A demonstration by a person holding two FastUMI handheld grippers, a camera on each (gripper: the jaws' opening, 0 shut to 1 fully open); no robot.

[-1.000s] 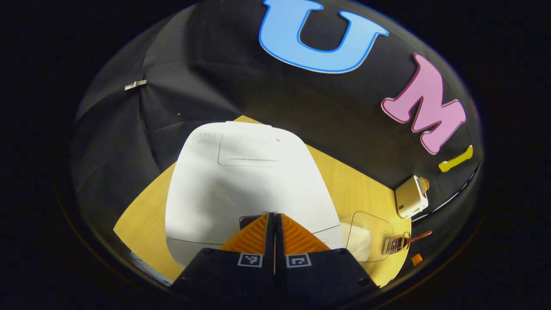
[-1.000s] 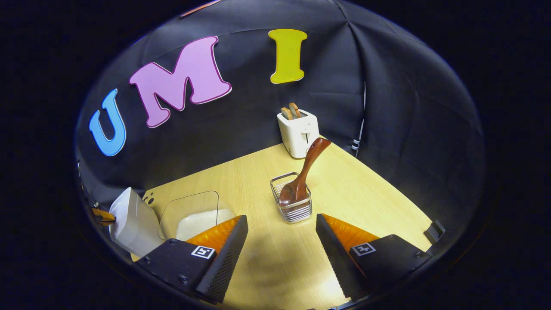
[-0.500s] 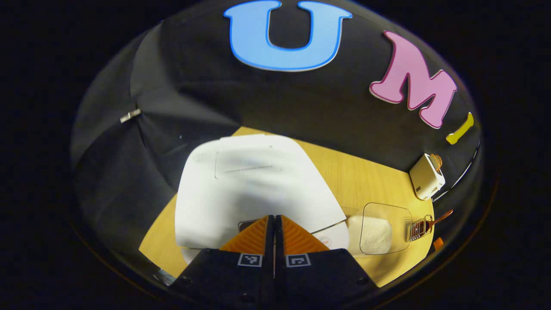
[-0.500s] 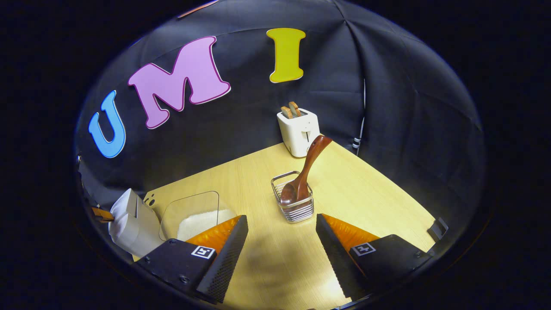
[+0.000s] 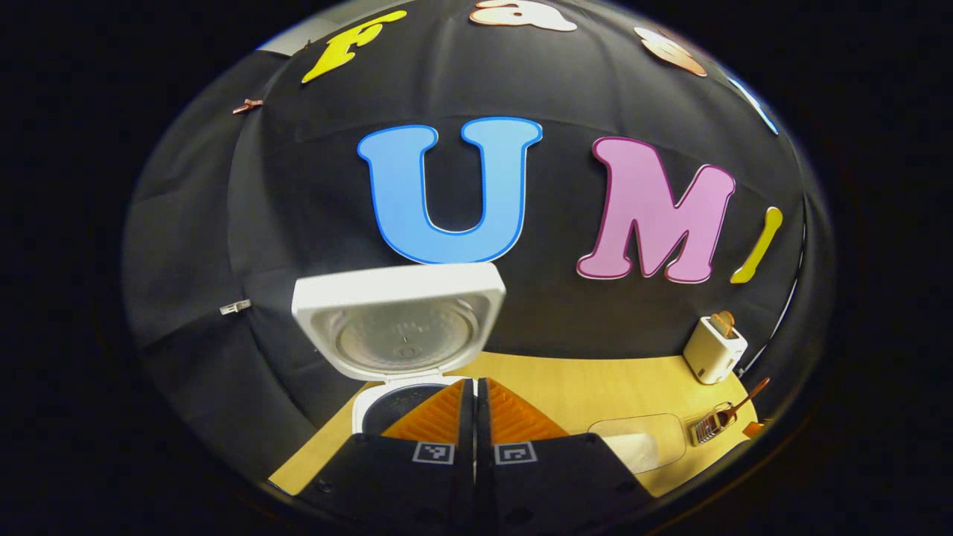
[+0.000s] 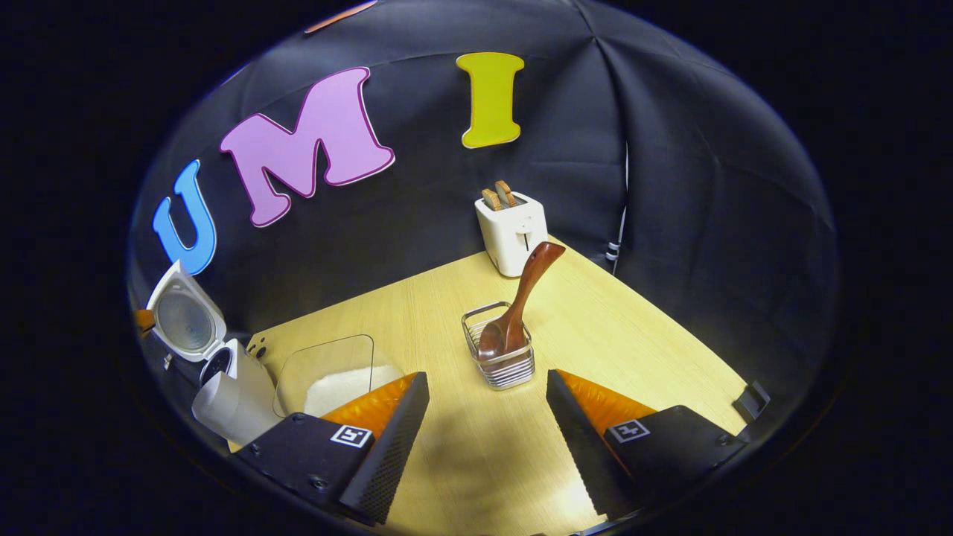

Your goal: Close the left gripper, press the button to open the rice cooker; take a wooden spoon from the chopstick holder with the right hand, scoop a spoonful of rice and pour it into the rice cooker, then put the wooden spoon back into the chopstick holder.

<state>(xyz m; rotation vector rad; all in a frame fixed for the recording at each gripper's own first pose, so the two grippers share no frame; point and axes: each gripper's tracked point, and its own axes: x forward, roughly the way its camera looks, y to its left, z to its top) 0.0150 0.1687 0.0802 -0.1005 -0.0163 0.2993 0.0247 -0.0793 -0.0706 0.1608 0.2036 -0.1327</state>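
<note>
Item: wooden spoon point(image 6: 521, 301), bowl down in wire chopstick holder point(image 6: 500, 356) mid-table, handle leaning up-right twd toaster point(image 6: 512, 231). We judge it light, stiff, smooth-varnished, maybe slick; we'd grip mid-handle above the rim. Right gripper point(image 6: 488, 417) wide open, empty. Left gripper point(image 5: 475, 409) pressed together, holding nothing. Rice cooker point(image 5: 398, 327) lid up.
</note>
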